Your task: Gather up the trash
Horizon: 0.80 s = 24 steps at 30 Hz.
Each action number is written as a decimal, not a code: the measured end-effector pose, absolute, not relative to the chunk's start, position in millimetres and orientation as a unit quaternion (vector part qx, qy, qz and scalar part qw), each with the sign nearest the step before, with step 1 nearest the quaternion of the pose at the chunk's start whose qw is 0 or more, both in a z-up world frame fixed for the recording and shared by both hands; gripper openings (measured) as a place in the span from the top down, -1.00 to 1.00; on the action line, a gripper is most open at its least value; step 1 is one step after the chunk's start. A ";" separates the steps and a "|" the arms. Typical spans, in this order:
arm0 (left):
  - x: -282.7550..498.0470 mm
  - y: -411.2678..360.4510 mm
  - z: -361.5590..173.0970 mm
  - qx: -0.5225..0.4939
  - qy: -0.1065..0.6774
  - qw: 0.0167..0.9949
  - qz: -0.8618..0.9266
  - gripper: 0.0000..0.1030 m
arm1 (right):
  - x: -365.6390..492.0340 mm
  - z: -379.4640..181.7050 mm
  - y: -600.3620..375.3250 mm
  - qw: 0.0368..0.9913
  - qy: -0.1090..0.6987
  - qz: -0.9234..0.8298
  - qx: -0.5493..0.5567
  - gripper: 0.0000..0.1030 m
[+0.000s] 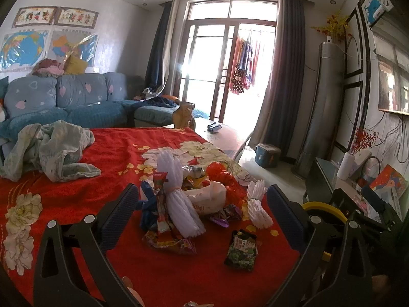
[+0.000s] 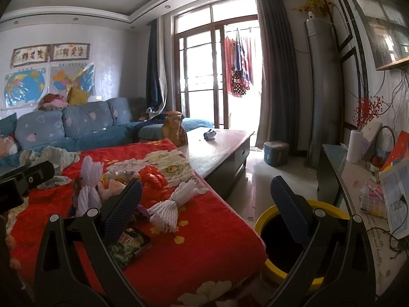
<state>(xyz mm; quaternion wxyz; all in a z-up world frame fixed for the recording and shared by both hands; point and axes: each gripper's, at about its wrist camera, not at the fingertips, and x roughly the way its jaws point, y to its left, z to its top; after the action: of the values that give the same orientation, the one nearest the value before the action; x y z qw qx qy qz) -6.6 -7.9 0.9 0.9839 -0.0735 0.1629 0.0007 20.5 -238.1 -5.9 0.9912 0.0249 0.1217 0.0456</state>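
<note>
Both tongs, left (image 1: 202, 204) and right (image 2: 205, 204), gape empty; the wrapper pile (image 1: 194, 204) lies uncollected, so next comes a grab, then the yellow bin (image 2: 265, 220).

My left camera looks forward over the red blanket (image 1: 115, 158), near the trash pile (image 1: 194, 199). My right camera faces similarly, more rightward, sharing blanket (image 2: 204, 243), pile (image 2: 143, 194) and window.

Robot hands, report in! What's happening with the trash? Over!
Left gripper open, empty. Right gripper open, empty. Trash pile on the red blanket, untouched. Yellow bin beside the blanket's edge. Nothing blocking.
</note>
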 end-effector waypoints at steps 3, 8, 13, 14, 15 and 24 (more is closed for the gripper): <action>-6.8 -7.9 0.6 -0.075 0.164 0.984 0.000 -0.88 | 21.8 -7.3 -239.8 0.991 0.126 0.046 0.025 -0.79; -1.4 -3.6 -5.1 -0.083 0.172 0.982 -0.015 -0.88 | 23.1 -7.4 -240.3 0.991 0.127 0.046 0.025 -0.79; 6.1 8.4 -8.3 -0.099 0.177 0.979 -0.014 -0.88 | 26.4 -6.8 -242.1 0.989 0.133 0.053 0.028 -0.79; 7.5 11.5 -8.1 -0.101 0.178 0.979 -0.011 -0.88 | 28.1 -6.9 -241.5 0.989 0.136 0.056 0.028 -0.79; 9.0 14.5 -8.0 -0.104 0.178 0.978 -0.009 -0.88 | 30.6 -6.8 -240.8 0.988 0.139 0.059 0.028 -0.79; 20.3 56.3 -2.7 -0.135 0.184 0.973 0.027 -0.88 | 50.8 -4.8 -209.8 0.980 0.159 0.116 0.022 -0.79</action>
<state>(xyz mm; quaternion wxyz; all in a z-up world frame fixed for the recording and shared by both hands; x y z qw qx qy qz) 20.3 56.3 -2.7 0.9732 -0.1354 0.1837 0.0274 50.8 -209.8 -4.8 0.9802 0.0222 0.1586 0.1161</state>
